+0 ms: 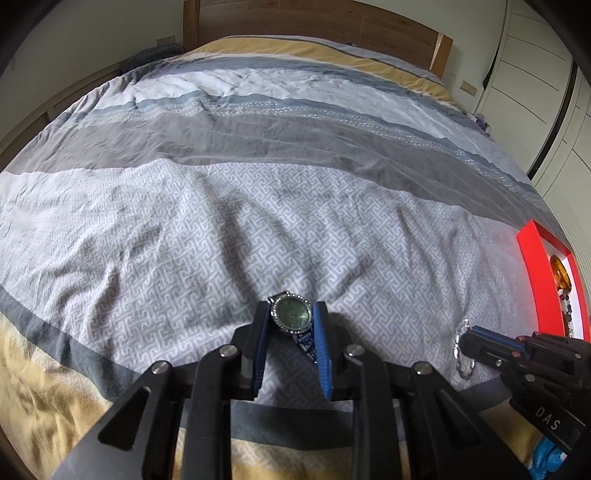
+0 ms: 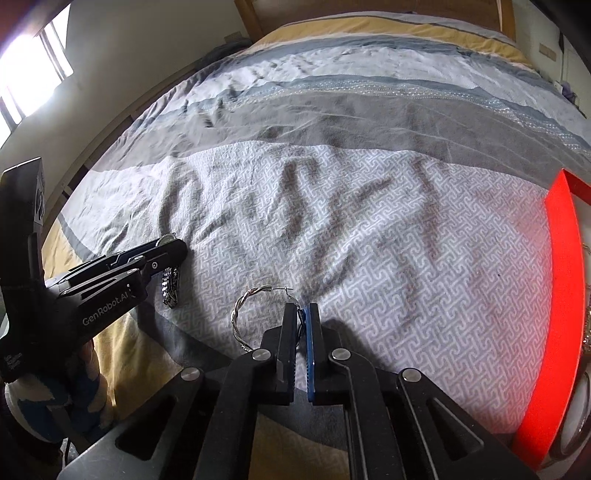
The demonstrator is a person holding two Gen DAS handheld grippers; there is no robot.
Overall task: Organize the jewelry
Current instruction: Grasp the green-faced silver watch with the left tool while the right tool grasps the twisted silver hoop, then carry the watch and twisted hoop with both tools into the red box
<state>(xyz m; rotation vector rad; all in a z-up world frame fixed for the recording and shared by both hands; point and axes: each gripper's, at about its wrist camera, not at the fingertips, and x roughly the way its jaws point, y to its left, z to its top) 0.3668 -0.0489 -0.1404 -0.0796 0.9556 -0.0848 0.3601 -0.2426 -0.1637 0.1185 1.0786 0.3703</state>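
Note:
A small watch (image 1: 293, 314) with a green dial, a stone-set rim and a metal link band sits between the blue pads of my left gripper (image 1: 290, 308), which is shut on its case. In the right wrist view the band (image 2: 170, 291) hangs down from that gripper (image 2: 173, 243) to the bedcover. My right gripper (image 2: 302, 308) is shut on one side of a twisted silver hoop earring (image 2: 238, 321), and most of the ring sticks out to its left. The left wrist view shows the hoop (image 1: 461, 354) at the right gripper (image 1: 466, 334) tips, low over the cover.
Both grippers work over a bed with a grey, white and yellow patterned cover (image 1: 221, 221). A red open box (image 1: 528, 258) stands at the right edge (image 2: 561, 258) with an amber piece (image 1: 559, 275) and beads inside. The wooden headboard (image 1: 295, 18) is far behind.

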